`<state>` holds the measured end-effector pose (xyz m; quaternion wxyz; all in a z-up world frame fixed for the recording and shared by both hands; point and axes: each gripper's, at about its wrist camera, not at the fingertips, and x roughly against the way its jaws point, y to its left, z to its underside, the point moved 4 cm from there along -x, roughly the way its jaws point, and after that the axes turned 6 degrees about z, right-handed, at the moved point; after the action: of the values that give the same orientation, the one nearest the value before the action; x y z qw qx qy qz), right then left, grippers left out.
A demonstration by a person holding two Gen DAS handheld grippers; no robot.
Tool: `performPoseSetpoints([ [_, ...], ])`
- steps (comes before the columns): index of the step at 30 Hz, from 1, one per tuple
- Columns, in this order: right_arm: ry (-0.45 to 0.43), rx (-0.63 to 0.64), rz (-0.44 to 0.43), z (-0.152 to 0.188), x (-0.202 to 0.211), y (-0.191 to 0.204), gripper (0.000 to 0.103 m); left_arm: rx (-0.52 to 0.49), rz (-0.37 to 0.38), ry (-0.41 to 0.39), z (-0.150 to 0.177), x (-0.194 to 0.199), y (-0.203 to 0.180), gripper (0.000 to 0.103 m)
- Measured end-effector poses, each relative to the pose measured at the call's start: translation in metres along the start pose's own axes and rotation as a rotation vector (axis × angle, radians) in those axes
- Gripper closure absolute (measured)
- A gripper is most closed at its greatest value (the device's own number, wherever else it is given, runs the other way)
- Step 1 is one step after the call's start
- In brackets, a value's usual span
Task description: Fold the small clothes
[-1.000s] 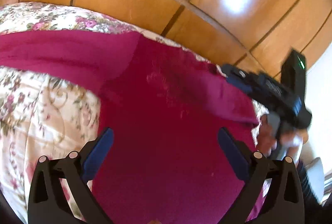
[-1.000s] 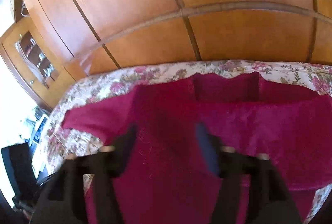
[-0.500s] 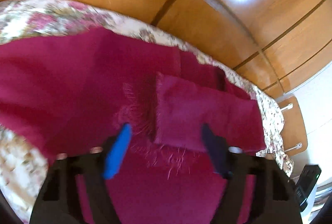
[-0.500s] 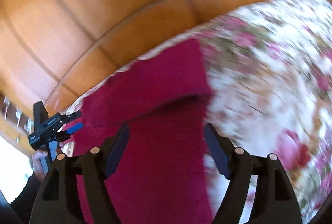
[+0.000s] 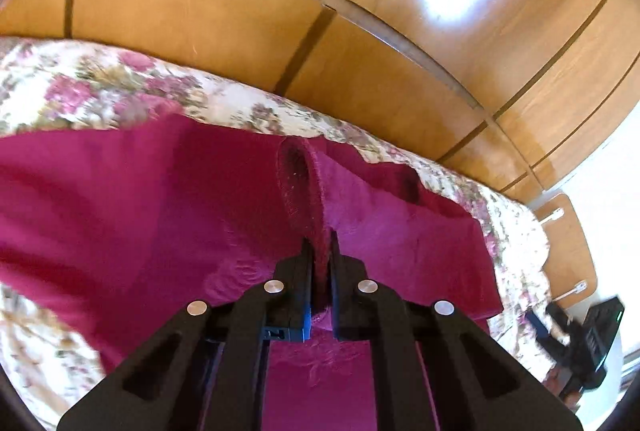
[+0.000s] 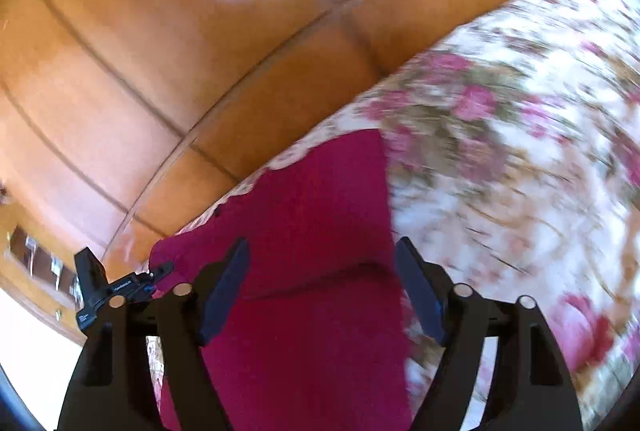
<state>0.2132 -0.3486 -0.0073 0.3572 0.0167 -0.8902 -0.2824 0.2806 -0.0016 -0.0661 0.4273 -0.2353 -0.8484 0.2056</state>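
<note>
A dark pink knitted garment (image 5: 140, 199) lies spread across a floral bedspread (image 5: 100, 91). My left gripper (image 5: 320, 251) is shut on a raised fold of it, and the pinched cloth stands up between the pads. In the right wrist view the garment (image 6: 320, 191) ends in a straight edge against the bedspread (image 6: 520, 151). My right gripper (image 6: 322, 251) hovers over that end with its jaws closing. The cloth lies between its fingers (image 6: 224, 291), and the pads do not press on it. Each gripper shows small in the other's view: right gripper (image 5: 576, 343), left gripper (image 6: 116, 287).
Glossy wooden wardrobe panels (image 5: 360, 31) rise right behind the bed and fill the upper half of both views (image 6: 160, 51). A wooden cabinet (image 5: 568, 243) stands past the bed's far end. Bare floral bedspread stretches to the right of the garment in the right wrist view.
My left gripper moved in over the garment and went from wide open to shut on a fold. My right gripper swung and rolled towards the garment's end near the bare bedspread.
</note>
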Motion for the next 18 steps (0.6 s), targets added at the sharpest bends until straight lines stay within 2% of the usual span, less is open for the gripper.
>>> performPoseSetpoints([
  [2,0.038,0.061,0.017,-0.001,-0.026,0.017,0.039,-0.035,-0.053,0.027,0.004,-0.006,0.003,0.098],
  [4,0.083,0.100,0.063,-0.002,-0.056,0.026,0.040,-0.053,-0.112,0.059,0.009,-0.015,0.008,0.098],
  [6,0.113,0.142,0.184,-0.001,-0.089,0.025,0.042,-0.082,-0.204,0.065,0.016,-0.020,0.015,0.098],
  [8,0.161,0.146,0.218,0.003,-0.112,0.018,0.040,-0.059,-0.219,0.100,0.024,-0.026,0.025,0.098],
  [9,0.159,0.178,0.243,0.007,-0.120,0.018,0.038,-0.059,-0.227,0.110,0.029,-0.029,0.028,0.098],
  [11,0.138,0.256,0.273,0.014,-0.123,0.029,0.019,-0.087,-0.222,0.095,0.036,-0.029,0.029,0.097],
  [12,0.139,0.305,0.296,0.019,-0.126,0.036,0.015,-0.081,-0.210,0.089,0.036,-0.026,0.030,0.095],
  [14,0.125,0.393,0.381,0.028,-0.127,0.047,0.014,-0.031,-0.180,0.078,0.034,-0.016,0.035,0.076],
  [15,0.116,0.416,0.399,0.031,-0.122,0.053,0.014,-0.010,-0.171,0.059,0.032,-0.007,0.037,0.071],
  [17,0.104,0.409,0.354,0.037,-0.109,0.064,0.013,0.021,-0.144,-0.031,0.030,0.022,0.043,0.056],
  [18,0.094,0.397,0.339,0.041,-0.100,0.069,0.012,0.039,-0.127,-0.083,0.031,0.040,0.048,0.052],
])
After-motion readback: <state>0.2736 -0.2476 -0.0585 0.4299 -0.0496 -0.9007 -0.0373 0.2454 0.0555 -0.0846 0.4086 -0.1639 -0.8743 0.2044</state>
